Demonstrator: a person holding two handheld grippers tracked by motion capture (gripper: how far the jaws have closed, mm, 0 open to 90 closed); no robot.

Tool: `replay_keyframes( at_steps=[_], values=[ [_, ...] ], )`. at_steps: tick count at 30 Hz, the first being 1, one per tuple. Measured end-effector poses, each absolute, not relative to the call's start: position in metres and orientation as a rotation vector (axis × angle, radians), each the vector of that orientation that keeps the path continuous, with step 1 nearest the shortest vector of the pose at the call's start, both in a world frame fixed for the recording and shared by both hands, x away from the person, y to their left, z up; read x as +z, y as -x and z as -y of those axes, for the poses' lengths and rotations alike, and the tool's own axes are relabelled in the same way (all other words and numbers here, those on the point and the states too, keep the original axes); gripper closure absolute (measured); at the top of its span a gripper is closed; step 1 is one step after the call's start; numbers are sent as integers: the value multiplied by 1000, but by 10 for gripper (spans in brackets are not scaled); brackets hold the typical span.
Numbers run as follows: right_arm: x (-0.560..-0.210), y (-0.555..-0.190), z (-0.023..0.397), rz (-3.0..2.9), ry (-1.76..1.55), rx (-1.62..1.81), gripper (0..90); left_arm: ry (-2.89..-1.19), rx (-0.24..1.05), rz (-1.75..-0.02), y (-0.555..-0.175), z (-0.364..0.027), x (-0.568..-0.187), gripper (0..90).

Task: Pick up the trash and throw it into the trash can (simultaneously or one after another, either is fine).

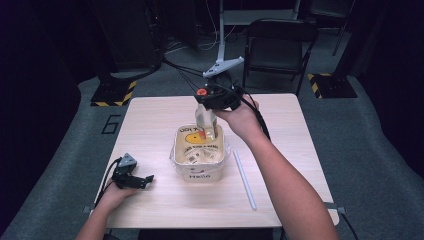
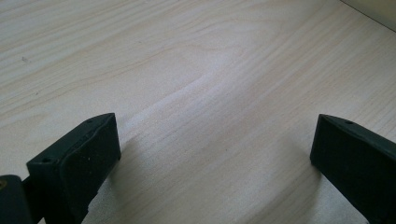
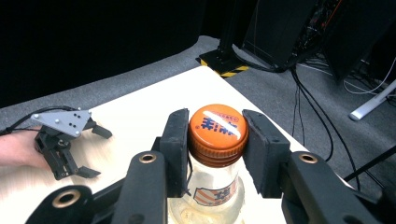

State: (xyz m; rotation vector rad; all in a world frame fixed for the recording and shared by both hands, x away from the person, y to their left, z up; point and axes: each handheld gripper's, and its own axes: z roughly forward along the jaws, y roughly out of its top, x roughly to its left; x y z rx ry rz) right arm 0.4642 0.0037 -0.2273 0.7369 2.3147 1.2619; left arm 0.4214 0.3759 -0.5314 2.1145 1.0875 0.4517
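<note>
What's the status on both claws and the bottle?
Right claw shut on bottle at its orange cap, over the tub. Left claw open, resting on table. White stick beside the tub, not in the way.

From my remote seat I log a square light-wood table [image 1: 150, 125]. A long white plastic rod [image 1: 244, 179] lies flat on it near its right side, well apart from the edge. Behind the table stands a black metal folding chair [image 1: 280, 47], upright on grey carpet. Two black floor plates with yellow-black hazard stripes sit on the carpet, one back left [image 1: 114, 93], one back right [image 1: 331, 85]. A white stand leg [image 1: 221, 35] rises behind, black cables trailing beside it.
</note>
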Motion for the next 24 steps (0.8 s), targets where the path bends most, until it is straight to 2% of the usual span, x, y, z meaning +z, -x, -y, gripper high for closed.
replay_keyframes(
  at_steps=[24],
  values=[
    [-276,-474,-3,-2325,-821,1197,622,-2118,453,-1085,-422,-376,-531,14]
  ],
)
